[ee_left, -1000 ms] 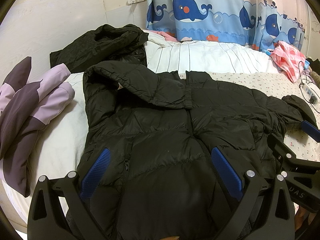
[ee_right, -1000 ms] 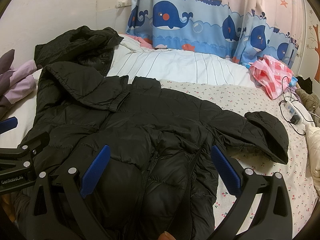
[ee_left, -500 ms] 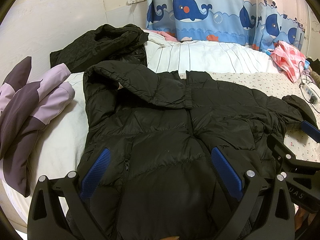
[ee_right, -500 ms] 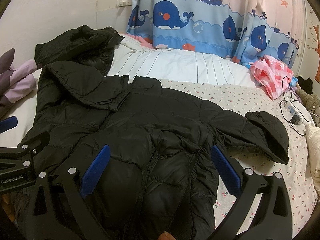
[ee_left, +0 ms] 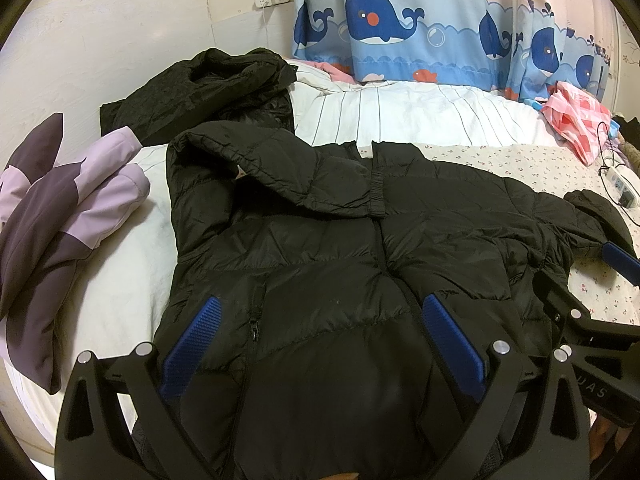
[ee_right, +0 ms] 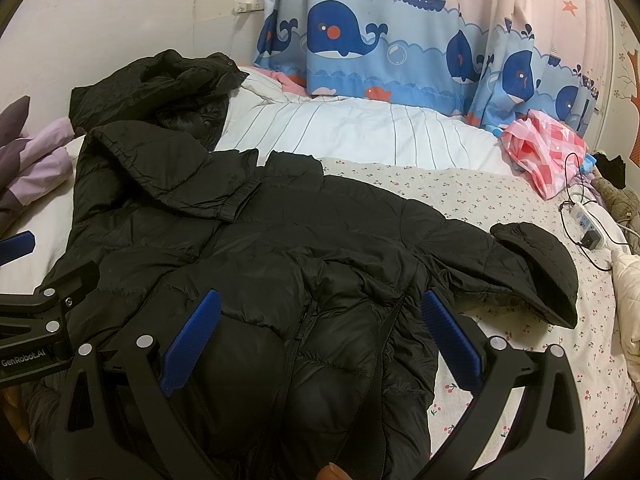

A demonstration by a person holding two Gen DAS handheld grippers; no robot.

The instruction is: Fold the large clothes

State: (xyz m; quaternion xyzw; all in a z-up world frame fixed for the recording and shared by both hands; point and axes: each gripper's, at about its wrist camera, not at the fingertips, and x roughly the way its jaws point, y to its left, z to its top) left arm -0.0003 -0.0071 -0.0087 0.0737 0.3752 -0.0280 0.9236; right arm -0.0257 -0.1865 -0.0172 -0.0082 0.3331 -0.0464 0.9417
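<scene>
Black puffer jacket (ee_left: pixel 320 264) lies spread front-up on the bed (ee_left: pixel 420 120), hem end nearest me, hood (ee_left: pixel 256 160) at the far end. Long axis runs away from me, hem to hood, so the garment points toward the headboard side. My left gripper (ee_left: pixel 320 340) hovers over the hem's left half, fingers (ee_left: pixel 192 344) spread wide, holding nothing; my right gripper (ee_right: pixel 320 340) hovers over the hem's right half, fingers (ee_right: pixel 450 340) equally wide and empty. One sleeve is folded across the chest, cuff (ee_left: pixel 376 196) near the zip line. The other sleeve (ee_right: pixel 536 272) trails out to the right on the flowered sheet (ee_right: pixel 440 188), cuff end well apart from the body. Judgement: right gripper is the nearer one to that loose sleeve, which lies forward and to the right of its fingers; it likely needs bringing across next.
</scene>
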